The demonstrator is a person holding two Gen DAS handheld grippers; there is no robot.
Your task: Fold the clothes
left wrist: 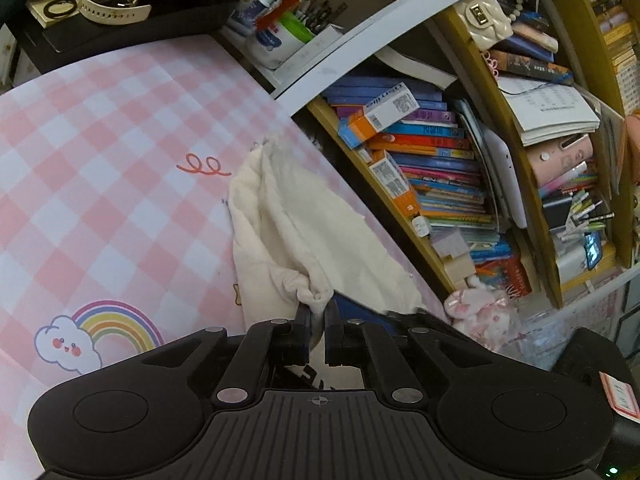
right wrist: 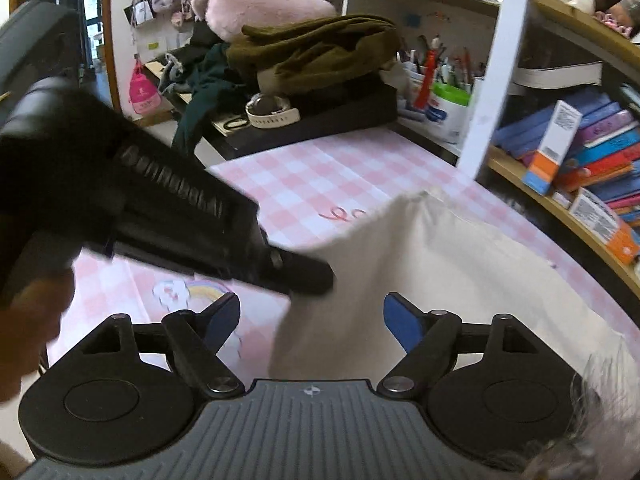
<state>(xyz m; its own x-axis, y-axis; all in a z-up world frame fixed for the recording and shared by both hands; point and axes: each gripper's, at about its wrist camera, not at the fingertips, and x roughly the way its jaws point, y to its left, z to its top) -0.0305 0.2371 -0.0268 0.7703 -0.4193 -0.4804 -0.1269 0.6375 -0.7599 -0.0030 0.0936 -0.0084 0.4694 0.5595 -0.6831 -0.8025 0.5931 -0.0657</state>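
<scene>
The left gripper (left wrist: 318,312) is clamped on a bunched bit of the white cloth (left wrist: 296,224). The cloth hangs from that pinch and spreads down onto the pink checked mat (left wrist: 100,160). In the right wrist view the left gripper (right wrist: 320,280) comes in from the left side and holds the cloth (right wrist: 460,280) up by its edge, so the cloth drapes in a big white sheet over the mat (right wrist: 320,176).

The right gripper (right wrist: 312,320) has its jaws wide apart. The cloth edge hangs between its blue pads (right wrist: 402,320), but the pads do not press on it.

The mat has a rainbow and cloud picture (left wrist: 92,336) and a red curly squiggle (left wrist: 204,165). No words on it can be read.

Beside the mat is a shelf (left wrist: 460,168) full of books. An orange and white box (left wrist: 380,114) lies on them with a square code on it; its small print is too tiny to read. A pen cup (left wrist: 280,36) stands behind the mat, with blue print too blurred to read. A white watch (right wrist: 272,114) lies on a black box.
</scene>
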